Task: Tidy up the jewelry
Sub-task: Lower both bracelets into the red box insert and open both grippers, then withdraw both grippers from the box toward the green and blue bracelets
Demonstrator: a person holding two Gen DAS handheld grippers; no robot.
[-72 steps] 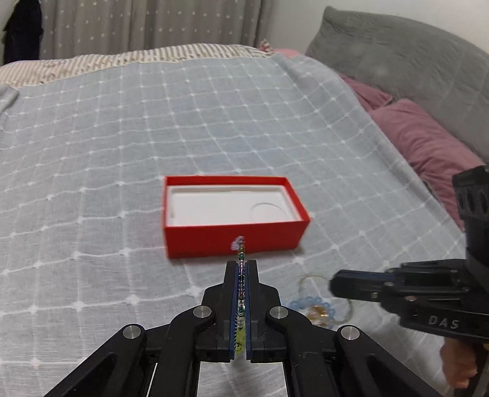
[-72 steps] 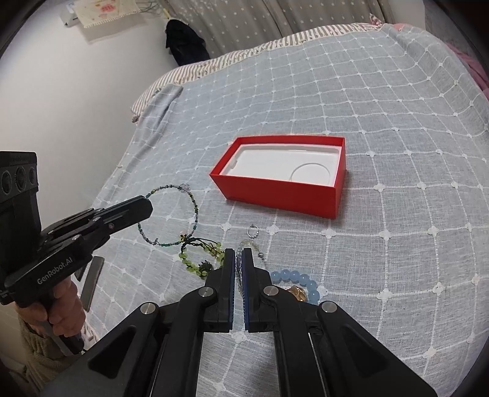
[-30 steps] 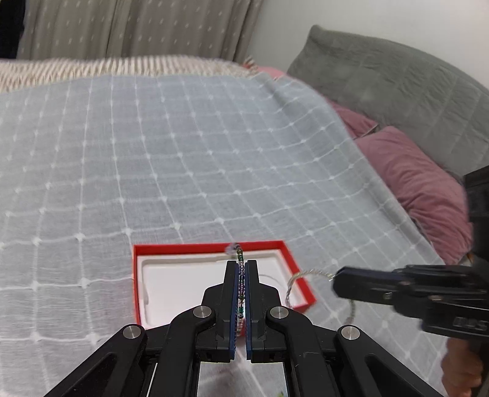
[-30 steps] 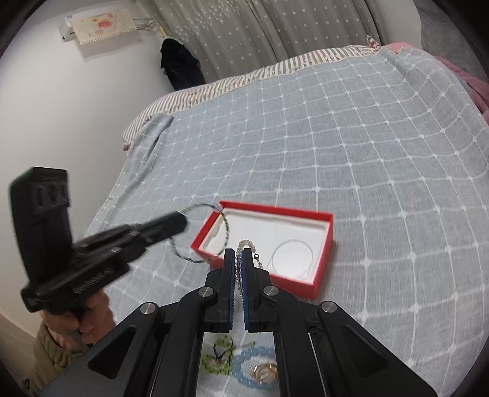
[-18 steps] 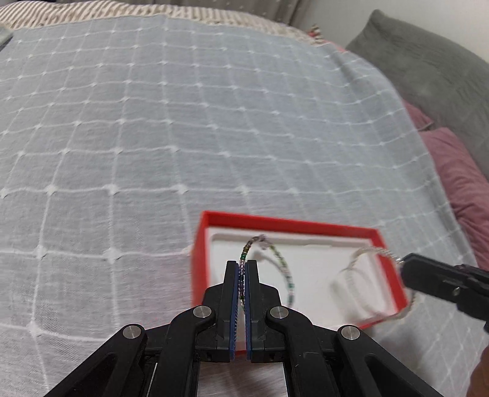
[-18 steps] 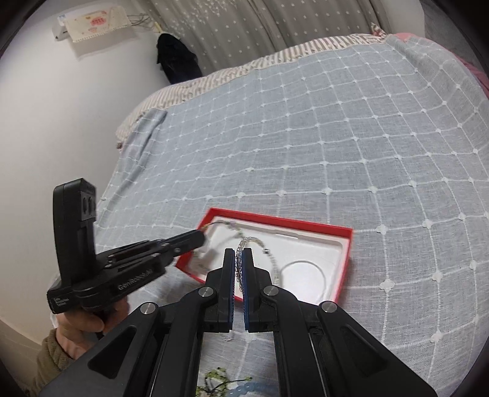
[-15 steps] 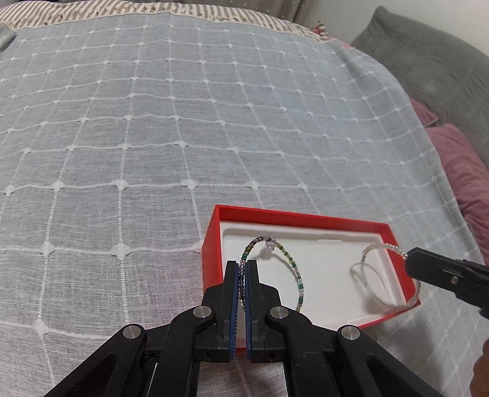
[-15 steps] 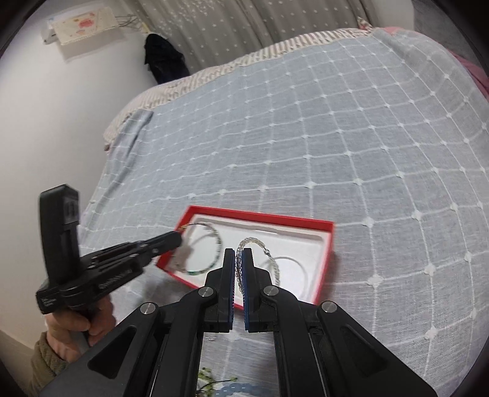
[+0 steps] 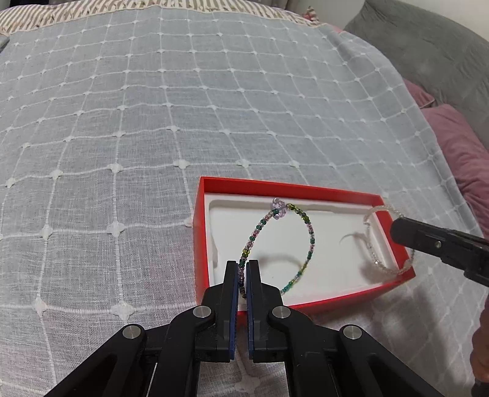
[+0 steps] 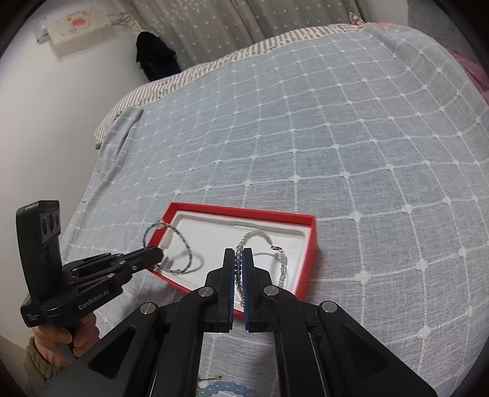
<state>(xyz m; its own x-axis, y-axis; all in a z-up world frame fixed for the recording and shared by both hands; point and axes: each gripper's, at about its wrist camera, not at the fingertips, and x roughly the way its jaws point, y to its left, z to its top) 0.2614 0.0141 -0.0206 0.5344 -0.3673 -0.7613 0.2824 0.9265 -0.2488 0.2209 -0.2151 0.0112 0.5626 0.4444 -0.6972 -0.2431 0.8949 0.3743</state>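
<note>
A red box (image 9: 275,190) with a white moulded insert lies on the grey checked bedspread; the right wrist view shows the red box (image 10: 308,241) too. My left gripper (image 9: 243,265) is shut on a green-and-purple beaded bracelet (image 9: 310,232) that hangs over the box's left half. My right gripper (image 10: 239,255) is shut on a clear beaded bracelet (image 10: 282,262) that dangles over the box's right end. From the left wrist view the right gripper (image 9: 397,226) and its clear bracelet (image 9: 371,253) sit at the box's right rim. The left gripper (image 10: 156,253) holds its bracelet (image 10: 186,244) at the box's left corner.
Light blue beads (image 10: 223,391) and a bit of green jewelry (image 10: 214,379) lie on the bedspread below my right gripper. Mauve pillows (image 9: 458,152) and a grey headboard cushion (image 9: 428,61) stand at the right. A curtain (image 10: 244,18) hangs beyond the bed; a hand (image 10: 61,339) grips the left handle.
Both grippers have come down and closer over the red box, each still carrying its bracelet. The two bracelets now hang just above the white insert instead of in front of the box.
</note>
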